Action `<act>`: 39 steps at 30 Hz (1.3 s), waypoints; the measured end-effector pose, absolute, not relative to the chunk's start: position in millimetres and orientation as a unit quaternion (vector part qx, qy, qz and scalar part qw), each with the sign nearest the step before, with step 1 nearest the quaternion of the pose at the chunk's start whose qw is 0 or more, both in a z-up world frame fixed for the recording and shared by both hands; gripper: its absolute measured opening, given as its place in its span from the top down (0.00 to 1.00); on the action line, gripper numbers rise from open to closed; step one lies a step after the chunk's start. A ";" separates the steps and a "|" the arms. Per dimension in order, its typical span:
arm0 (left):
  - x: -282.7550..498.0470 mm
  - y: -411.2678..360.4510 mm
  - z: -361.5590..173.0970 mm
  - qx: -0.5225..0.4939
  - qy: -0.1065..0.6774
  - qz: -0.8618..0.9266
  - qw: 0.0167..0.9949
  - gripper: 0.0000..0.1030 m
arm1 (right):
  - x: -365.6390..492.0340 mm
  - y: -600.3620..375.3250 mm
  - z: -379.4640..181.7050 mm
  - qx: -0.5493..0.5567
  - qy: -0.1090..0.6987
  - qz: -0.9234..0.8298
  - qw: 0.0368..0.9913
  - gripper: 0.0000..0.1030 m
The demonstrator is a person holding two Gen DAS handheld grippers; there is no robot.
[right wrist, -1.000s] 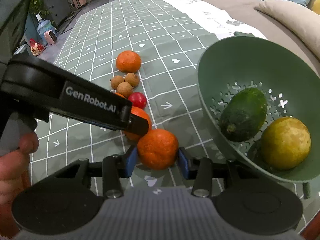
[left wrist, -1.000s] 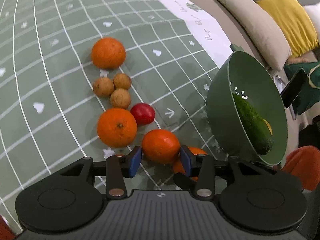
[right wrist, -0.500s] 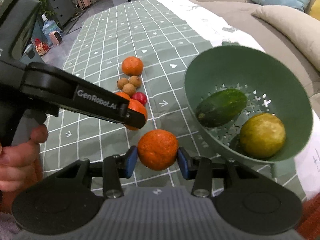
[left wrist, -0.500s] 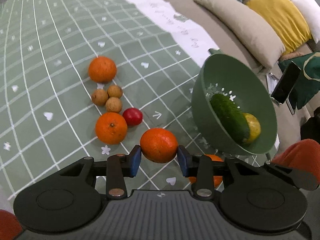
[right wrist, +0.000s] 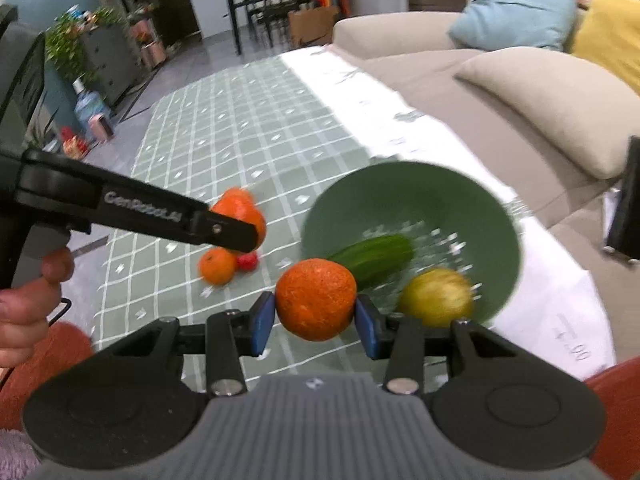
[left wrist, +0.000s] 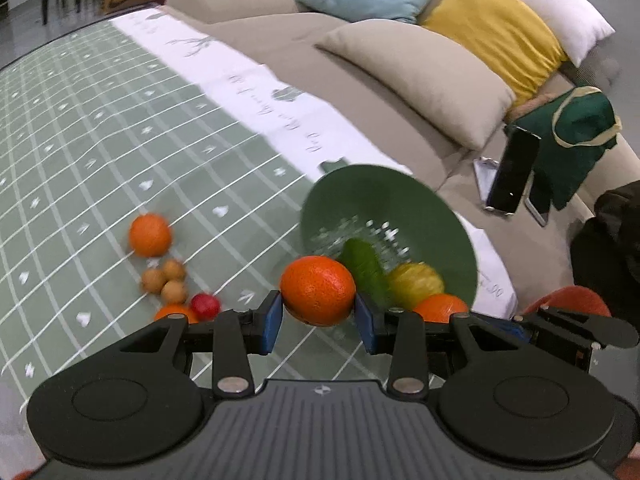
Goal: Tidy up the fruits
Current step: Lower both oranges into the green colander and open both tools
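Note:
My left gripper (left wrist: 318,320) is shut on an orange (left wrist: 317,296) and holds it in the air left of the green colander (left wrist: 360,196). My right gripper (right wrist: 315,322) is shut on another orange (right wrist: 316,299), also lifted, in front of the colander (right wrist: 420,200). The colander holds a cucumber (right wrist: 376,254) and a yellow-green citrus (right wrist: 436,298). On the green checked cloth lie an orange (left wrist: 150,235), three small brown fruits (left wrist: 164,280), a red fruit (left wrist: 205,306) and another orange (left wrist: 174,314). The left gripper's arm (right wrist: 132,216) crosses the right wrist view.
A beige sofa (left wrist: 400,92) with blue, yellow and white cushions runs along the table's right side. A phone (left wrist: 512,170) and a green bag (left wrist: 576,140) lie on it. A white cloth strip (left wrist: 240,80) borders the table edge.
Both grippers have lifted their oranges off the cloth and risen; the table fruit and colander now look farther below. Both stay shut on the oranges.

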State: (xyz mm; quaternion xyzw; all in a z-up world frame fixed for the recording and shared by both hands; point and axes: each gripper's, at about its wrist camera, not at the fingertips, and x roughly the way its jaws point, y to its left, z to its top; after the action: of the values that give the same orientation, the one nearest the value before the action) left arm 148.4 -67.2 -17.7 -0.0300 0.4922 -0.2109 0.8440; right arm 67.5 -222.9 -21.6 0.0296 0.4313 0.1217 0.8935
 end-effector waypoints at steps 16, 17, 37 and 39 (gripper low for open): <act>216.9 -138.8 -42.8 0.016 0.540 -0.212 0.815 0.57 | 154.9 -282.1 -54.7 0.010 0.475 0.076 0.877 0.61; 220.4 -141.3 -46.2 0.020 0.543 -0.209 0.813 0.57 | 159.7 -282.1 -58.9 0.009 0.480 0.078 0.874 0.61; 256.9 -155.7 -85.5 0.037 0.586 -0.184 0.788 0.57 | 203.9 -269.0 -98.3 -0.029 0.519 0.087 0.850 0.61; 257.1 -155.8 -88.1 0.037 0.588 -0.183 0.787 0.57 | 204.7 -267.7 -98.8 -0.035 0.518 0.087 0.850 0.60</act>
State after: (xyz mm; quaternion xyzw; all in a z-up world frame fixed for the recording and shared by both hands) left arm 257.1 -155.8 -88.1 0.0368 0.5885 -0.1834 0.7866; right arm 204.7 -267.7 -98.8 -0.0346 0.5184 0.0870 0.8500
